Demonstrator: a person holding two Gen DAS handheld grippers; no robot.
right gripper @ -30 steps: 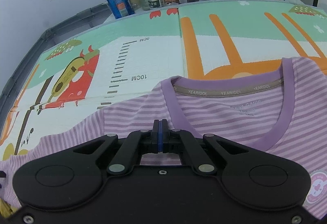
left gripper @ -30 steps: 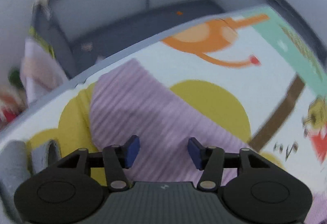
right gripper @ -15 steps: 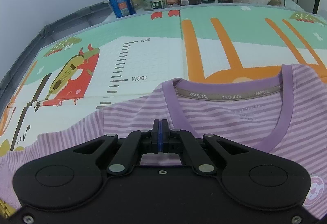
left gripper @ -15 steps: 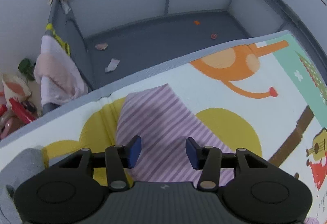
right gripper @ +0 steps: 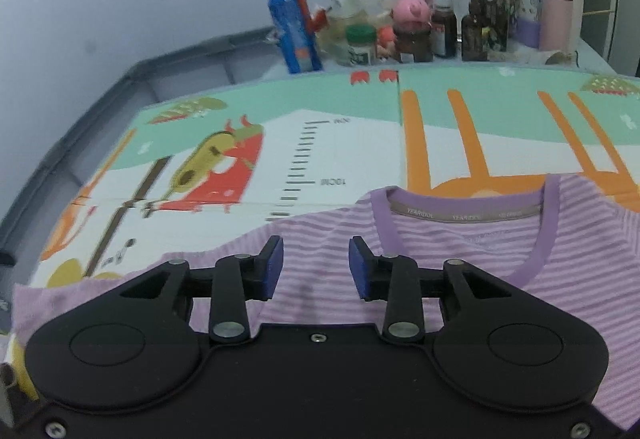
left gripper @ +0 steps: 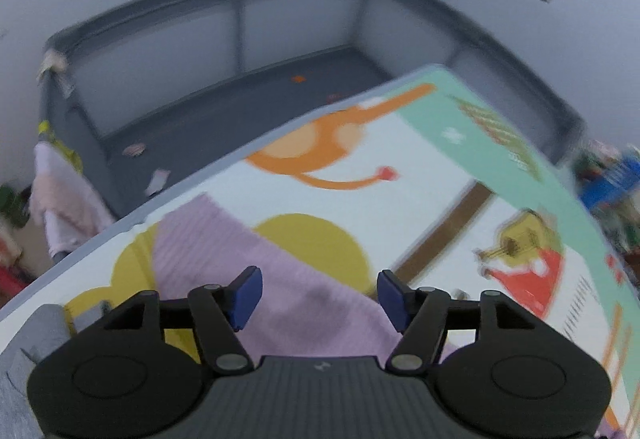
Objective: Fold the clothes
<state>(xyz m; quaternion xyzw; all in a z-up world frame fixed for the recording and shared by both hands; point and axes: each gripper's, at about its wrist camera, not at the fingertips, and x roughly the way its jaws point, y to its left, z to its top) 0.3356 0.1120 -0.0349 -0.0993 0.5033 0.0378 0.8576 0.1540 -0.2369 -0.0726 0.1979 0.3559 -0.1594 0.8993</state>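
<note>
A purple-and-white striped T-shirt (right gripper: 500,251) lies flat on the printed play mat (right gripper: 352,143), its purple collar facing away from me. My right gripper (right gripper: 315,266) stands open just above the shirt's left shoulder, nothing between its blue pads. In the left wrist view the shirt's sleeve end (left gripper: 224,251) stretches toward the mat's corner. My left gripper (left gripper: 320,297) hangs open over that purple cloth, with nothing between its pads.
Bottles, a blue can (right gripper: 294,31) and a pink pig toy (right gripper: 410,11) crowd the mat's far edge. A grey playpen (left gripper: 240,79) sits beyond the mat's corner, with pink cloth (left gripper: 60,207) hung on its rail. Grey fabric (left gripper: 24,359) lies at the lower left.
My right gripper has opened and let go of the shirt's shoulder, which now lies flat. The left gripper stayed open while its view swung right over the sleeve.
</note>
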